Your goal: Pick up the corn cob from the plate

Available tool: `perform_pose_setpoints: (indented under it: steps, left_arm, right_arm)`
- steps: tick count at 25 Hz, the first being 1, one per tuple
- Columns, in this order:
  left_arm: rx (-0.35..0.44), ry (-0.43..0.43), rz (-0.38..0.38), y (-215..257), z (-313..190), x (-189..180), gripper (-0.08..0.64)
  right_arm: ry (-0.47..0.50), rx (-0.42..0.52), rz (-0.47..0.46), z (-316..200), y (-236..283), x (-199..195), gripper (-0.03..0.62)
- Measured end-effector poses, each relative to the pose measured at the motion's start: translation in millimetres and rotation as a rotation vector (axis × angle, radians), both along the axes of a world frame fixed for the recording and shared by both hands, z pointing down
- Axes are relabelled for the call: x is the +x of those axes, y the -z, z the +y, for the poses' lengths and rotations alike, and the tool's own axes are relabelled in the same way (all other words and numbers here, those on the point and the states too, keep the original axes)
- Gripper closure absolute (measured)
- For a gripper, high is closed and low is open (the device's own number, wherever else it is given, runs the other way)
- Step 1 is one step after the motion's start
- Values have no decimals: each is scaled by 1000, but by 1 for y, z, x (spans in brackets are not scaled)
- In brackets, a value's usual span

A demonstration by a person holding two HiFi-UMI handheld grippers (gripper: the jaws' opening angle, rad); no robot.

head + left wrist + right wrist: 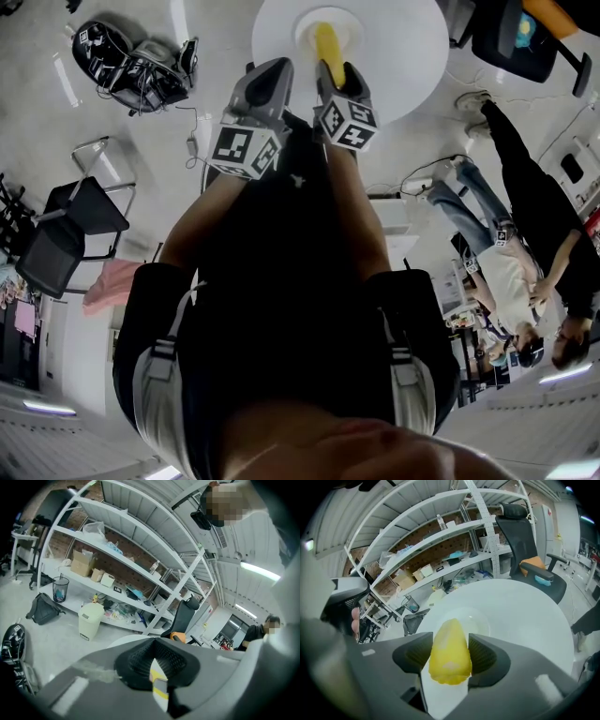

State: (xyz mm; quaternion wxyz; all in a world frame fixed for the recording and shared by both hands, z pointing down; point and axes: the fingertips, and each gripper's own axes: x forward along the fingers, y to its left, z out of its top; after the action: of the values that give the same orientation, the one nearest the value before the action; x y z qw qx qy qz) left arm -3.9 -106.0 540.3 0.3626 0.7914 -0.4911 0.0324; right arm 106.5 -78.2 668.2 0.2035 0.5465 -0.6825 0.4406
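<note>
Corn cob (449, 660): yellow, smooth, tapering to a blunt tip; clamped between the dark ribbed pads of the right gripper (450, 654), tip over the white plate (483, 622) on a round white table (529, 616). Left gripper (154, 665): jaws closed together, holding nothing.

On the round table (412, 52), near its middle, the plate (302, 30); over the plate, between the jaws of the right gripper (336, 71), the corn cob (327, 42); just left of that, at the table's near edge, the left gripper (274, 70); on the floor well left of the table, a heap of bags (131, 66); nearer, a chair (70, 225); beyond the table's right side, an office chair (516, 37); right of the table, two people (534, 234); behind the table, shelving (440, 531), a bin (90, 618) before it.
</note>
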Motion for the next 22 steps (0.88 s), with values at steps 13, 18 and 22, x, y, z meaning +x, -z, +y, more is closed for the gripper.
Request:
perform_pose_setpoints:
  steps: [13,18,22]
  left_arm:
    - [20,-1,11,14,10,0,555]
    - [26,-3,16,17,13,0,555]
    - [33,-5,20,22,14,2,555]
  right_arm:
    - [-10,16,4,10,14,5,347]
    - [-4,29,9,12,23,5,347]
    - [-6,47,6,11,34,7,347]
